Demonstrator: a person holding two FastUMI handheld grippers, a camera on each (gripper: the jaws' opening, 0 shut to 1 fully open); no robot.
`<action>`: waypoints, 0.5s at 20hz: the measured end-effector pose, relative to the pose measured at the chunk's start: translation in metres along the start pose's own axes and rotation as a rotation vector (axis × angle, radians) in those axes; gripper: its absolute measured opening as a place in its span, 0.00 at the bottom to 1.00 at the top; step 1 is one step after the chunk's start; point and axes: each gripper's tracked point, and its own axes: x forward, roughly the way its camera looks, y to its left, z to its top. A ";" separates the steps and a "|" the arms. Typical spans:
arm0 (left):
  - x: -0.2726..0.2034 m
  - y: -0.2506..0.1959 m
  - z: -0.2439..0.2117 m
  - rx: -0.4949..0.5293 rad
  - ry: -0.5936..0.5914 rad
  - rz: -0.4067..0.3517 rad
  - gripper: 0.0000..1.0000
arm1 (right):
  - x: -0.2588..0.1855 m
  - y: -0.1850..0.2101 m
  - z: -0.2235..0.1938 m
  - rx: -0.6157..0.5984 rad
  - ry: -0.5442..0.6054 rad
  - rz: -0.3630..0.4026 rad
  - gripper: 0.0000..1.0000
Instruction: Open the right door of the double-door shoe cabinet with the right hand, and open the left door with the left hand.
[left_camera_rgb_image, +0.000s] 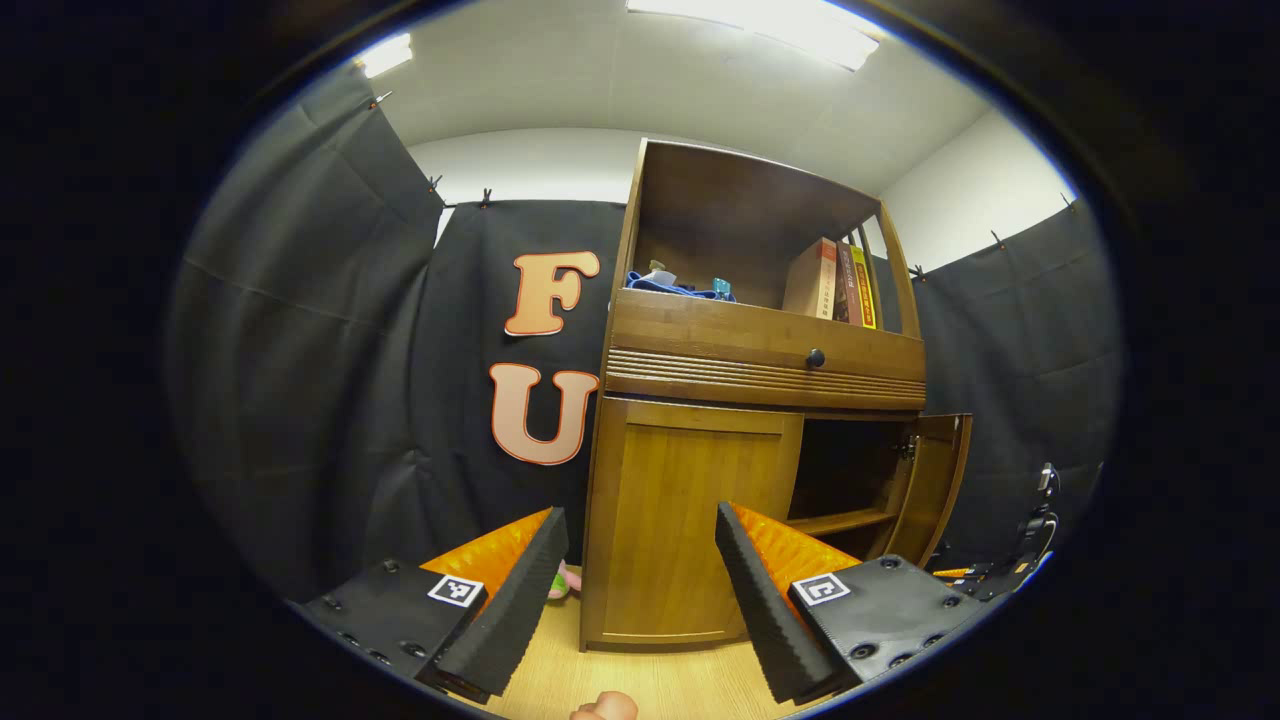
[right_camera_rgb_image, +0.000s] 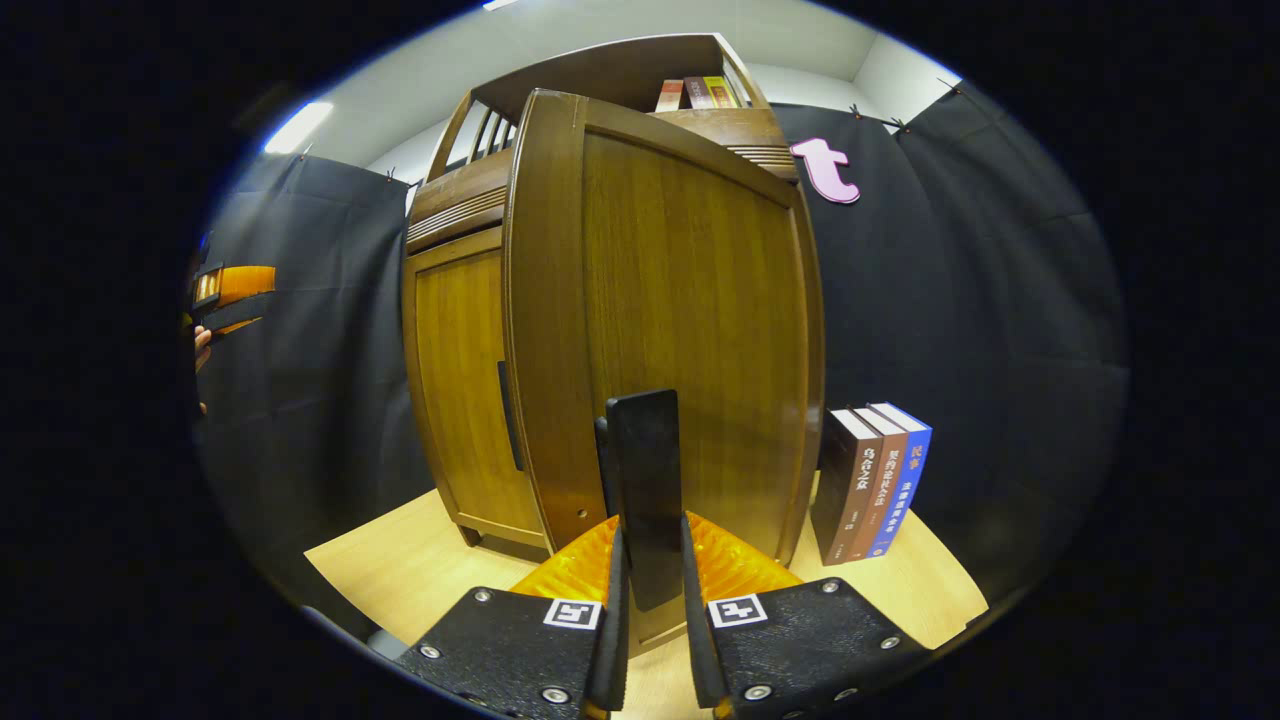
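The wooden shoe cabinet (left_camera_rgb_image: 760, 345) stands ahead on a light wood surface. Its left door (left_camera_rgb_image: 690, 520) is closed, and my left gripper (left_camera_rgb_image: 640, 590) hovers open a short way in front of it, touching nothing. The right door (left_camera_rgb_image: 935, 490) is swung outward, baring an inner shelf (left_camera_rgb_image: 840, 520). In the right gripper view that right door (right_camera_rgb_image: 690, 300) faces me, and my right gripper (right_camera_rgb_image: 652, 600) is shut on its dark upright handle (right_camera_rgb_image: 643, 470). The left door (right_camera_rgb_image: 460, 390) with its own handle (right_camera_rgb_image: 505, 415) sits behind it. My left gripper (right_camera_rgb_image: 230, 295) appears far left, held by a hand.
A drawer with a dark knob (left_camera_rgb_image: 815, 357) sits above the doors. The open top shelf holds books (left_camera_rgb_image: 835, 280) and blue cloth (left_camera_rgb_image: 675, 288). Three books (right_camera_rgb_image: 870, 480) stand on the wood surface right of the cabinet. Cables (left_camera_rgb_image: 1035, 520) hang at the far right.
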 end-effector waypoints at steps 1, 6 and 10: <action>0.001 -0.004 -0.001 -0.001 0.002 -0.007 0.94 | -0.005 -0.006 0.000 0.001 -0.002 -0.014 0.13; 0.004 -0.016 -0.005 0.001 0.010 -0.024 0.98 | -0.032 -0.042 0.002 0.006 -0.006 -0.101 0.07; 0.005 -0.029 -0.002 -0.008 0.001 -0.043 0.97 | -0.050 -0.077 0.003 -0.020 -0.017 -0.185 0.11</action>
